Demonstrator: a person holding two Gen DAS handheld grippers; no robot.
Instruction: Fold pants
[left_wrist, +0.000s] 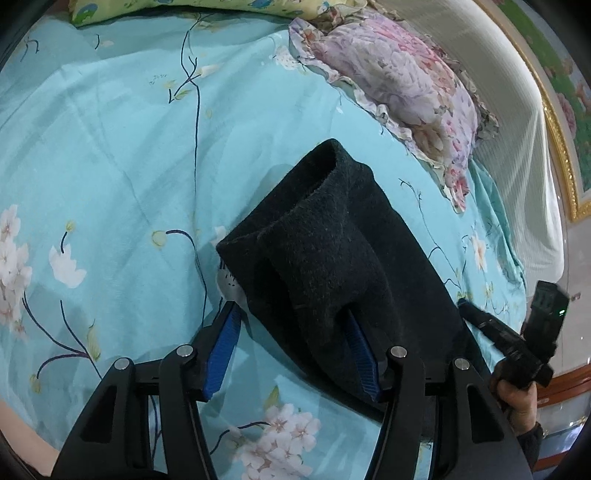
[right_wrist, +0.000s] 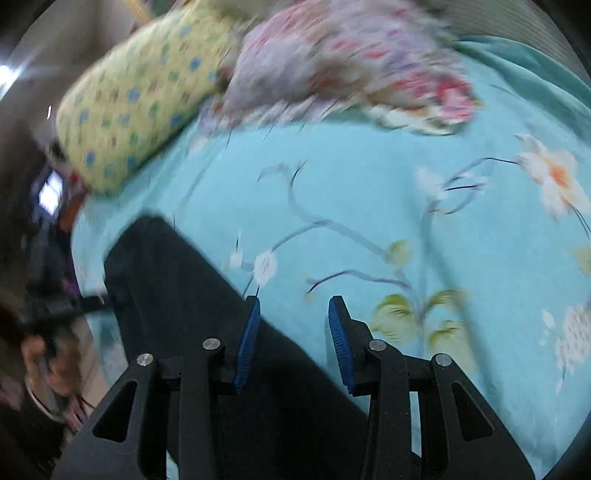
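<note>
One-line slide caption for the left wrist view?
Open left claw under draped dark fleece pants above a turquoise floral bedsheet.

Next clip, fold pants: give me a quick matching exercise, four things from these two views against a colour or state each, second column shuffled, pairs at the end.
Things:
1. pants
2. bedsheet
3. round bolster
4. left claw

Colour or state:
A. yellow-green with blue dots
B. open, cloth draped over one finger
C. black, partly folded on the bed
D. turquoise with white blossoms

Pairs: 1-C, 2-D, 3-A, 4-B
</note>
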